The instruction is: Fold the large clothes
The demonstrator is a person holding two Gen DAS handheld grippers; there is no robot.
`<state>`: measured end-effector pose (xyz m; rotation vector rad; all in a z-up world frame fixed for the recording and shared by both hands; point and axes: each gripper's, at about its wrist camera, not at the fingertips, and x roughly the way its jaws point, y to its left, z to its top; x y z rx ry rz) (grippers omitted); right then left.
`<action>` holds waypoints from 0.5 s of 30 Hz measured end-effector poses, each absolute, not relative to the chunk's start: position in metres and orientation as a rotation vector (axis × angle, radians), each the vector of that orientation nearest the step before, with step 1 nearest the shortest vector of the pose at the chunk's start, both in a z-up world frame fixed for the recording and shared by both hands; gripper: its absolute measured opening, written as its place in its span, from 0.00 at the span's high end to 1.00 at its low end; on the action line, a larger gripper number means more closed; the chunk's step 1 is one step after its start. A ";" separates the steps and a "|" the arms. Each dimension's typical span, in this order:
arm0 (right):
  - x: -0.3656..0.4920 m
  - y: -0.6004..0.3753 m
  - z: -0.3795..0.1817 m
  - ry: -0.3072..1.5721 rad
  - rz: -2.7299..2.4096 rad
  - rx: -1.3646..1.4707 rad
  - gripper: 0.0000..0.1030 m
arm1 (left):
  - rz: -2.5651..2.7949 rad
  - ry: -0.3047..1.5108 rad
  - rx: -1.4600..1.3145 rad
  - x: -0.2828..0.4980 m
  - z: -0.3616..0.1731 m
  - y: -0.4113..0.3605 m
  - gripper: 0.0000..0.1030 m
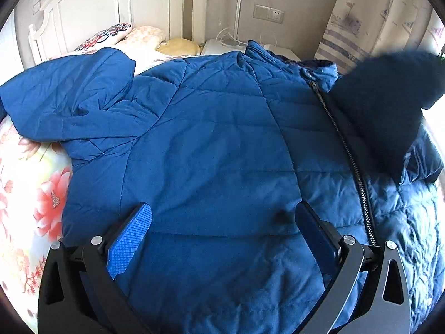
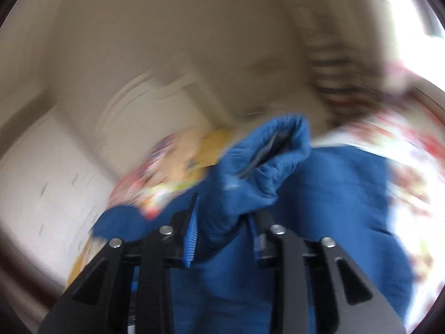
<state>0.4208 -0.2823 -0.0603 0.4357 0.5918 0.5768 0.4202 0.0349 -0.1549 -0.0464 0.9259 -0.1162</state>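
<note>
A blue quilted jacket [image 1: 211, 144] lies spread on the bed, front up, its black zipper [image 1: 345, 144] running down the right side. Its left sleeve [image 1: 69, 94] is folded across at the upper left. My left gripper [image 1: 222, 222] is open and empty, low over the jacket's hem. A dark blurred piece of jacket [image 1: 389, 105] hangs lifted at the upper right. In the blurred right wrist view, my right gripper [image 2: 224, 222] is shut on a bunched fold of the blue jacket [image 2: 264, 164] and holds it raised above the bed.
The floral bedsheet [image 1: 33, 189] shows at the left and also in the right wrist view [image 2: 411, 167]. Pillows [image 1: 139, 37] lie by the white headboard [image 1: 111, 5]. A white bedside table [image 1: 222, 47] with cables and a wall socket [image 1: 268, 14] stand behind.
</note>
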 end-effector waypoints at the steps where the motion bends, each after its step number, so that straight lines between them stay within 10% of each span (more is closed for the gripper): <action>1: 0.419 -0.265 -0.056 0.606 0.631 0.405 0.22 | -0.122 0.921 -0.062 0.419 -0.154 0.037 0.04; 15: 0.332 -0.408 -0.158 0.584 0.119 0.591 0.32 | -0.312 0.909 -0.404 0.422 -0.147 0.062 0.04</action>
